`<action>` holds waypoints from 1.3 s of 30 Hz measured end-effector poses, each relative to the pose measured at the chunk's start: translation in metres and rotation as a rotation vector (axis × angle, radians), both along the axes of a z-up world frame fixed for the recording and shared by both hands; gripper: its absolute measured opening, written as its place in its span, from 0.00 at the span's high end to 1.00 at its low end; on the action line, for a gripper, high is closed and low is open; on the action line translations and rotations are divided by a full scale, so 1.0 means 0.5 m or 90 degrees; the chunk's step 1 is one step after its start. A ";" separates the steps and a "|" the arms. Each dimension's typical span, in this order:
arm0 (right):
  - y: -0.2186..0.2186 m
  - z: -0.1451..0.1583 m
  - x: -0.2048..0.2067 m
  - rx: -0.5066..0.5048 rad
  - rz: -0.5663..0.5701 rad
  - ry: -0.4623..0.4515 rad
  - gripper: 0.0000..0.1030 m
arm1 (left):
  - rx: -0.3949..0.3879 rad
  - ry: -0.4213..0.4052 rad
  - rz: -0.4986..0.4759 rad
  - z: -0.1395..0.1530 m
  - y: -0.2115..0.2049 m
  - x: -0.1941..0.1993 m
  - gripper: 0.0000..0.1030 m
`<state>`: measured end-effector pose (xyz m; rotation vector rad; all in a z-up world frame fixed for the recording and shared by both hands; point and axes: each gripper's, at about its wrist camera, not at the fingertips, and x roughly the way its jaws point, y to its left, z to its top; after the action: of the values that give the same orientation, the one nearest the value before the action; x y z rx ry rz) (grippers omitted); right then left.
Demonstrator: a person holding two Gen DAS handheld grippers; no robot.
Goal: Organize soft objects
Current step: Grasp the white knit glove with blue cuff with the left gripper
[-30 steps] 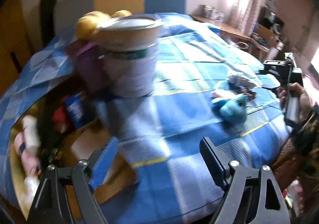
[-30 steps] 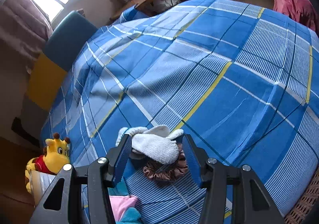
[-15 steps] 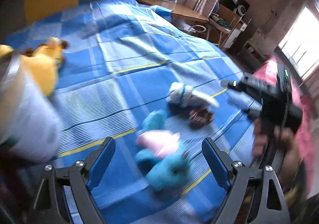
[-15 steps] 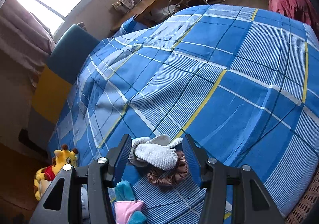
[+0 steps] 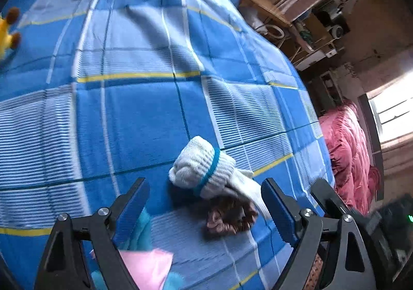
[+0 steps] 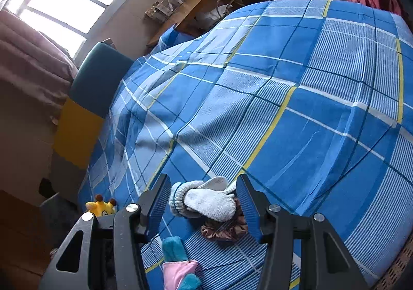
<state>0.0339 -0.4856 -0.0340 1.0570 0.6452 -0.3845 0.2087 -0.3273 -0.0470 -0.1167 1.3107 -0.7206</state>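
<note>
A white knitted glove with a teal cuff band [image 5: 206, 171] [image 6: 206, 202] lies on the blue checked bedspread [image 5: 134, 114], partly over a brown scrunchie [image 5: 229, 217] [image 6: 224, 229]. A teal and pink plush toy [image 5: 149, 264] [image 6: 178, 264] lies just in front of them. My left gripper [image 5: 204, 207] is open and empty, its jaws either side of the glove and scrunchie. My right gripper [image 6: 204, 202] is open and empty, its jaws either side of the glove. A yellow plush toy [image 5: 6, 32] [image 6: 100, 207] sits at the far left.
A padded headboard in teal, yellow and grey [image 6: 85, 106] stands at the bed's far end. A wooden desk with clutter [image 6: 180, 14] and a metal rack stand past the bed. A pink quilt [image 5: 348, 155] lies to the right. The other gripper's black body [image 5: 382, 225] shows beside my left one.
My left gripper has swung right, away from the white bucket and yellow toy, and closed in on the glove and scrunchie. My right gripper has stayed over the glove, rising slightly.
</note>
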 end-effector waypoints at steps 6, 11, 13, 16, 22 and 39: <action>-0.002 -0.004 -0.001 0.011 -0.002 -0.006 0.48 | 0.043 0.023 -0.006 -0.052 -0.054 0.017 0.14; -0.007 -0.012 -0.003 0.018 -0.010 -0.001 0.48 | 0.046 -0.009 -0.019 -0.060 -0.060 0.016 0.45; -0.009 -0.016 0.000 0.017 -0.011 0.008 0.48 | 0.030 -0.005 -0.009 -0.057 -0.038 0.023 0.50; -0.008 -0.025 0.007 0.023 -0.002 0.019 0.48 | 0.004 -0.030 0.015 -0.031 0.020 0.032 0.51; 0.012 -0.042 0.042 0.018 0.052 0.057 0.48 | -0.012 -0.080 0.064 0.033 0.148 0.028 0.51; 0.111 -0.086 0.136 -0.150 0.209 0.257 0.36 | 0.054 -0.255 0.105 0.082 0.413 -0.200 0.51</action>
<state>0.1017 -0.4301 -0.0770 0.6363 1.0889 -0.3780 0.1085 -0.1208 -0.0059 -0.0107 0.9339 -0.5143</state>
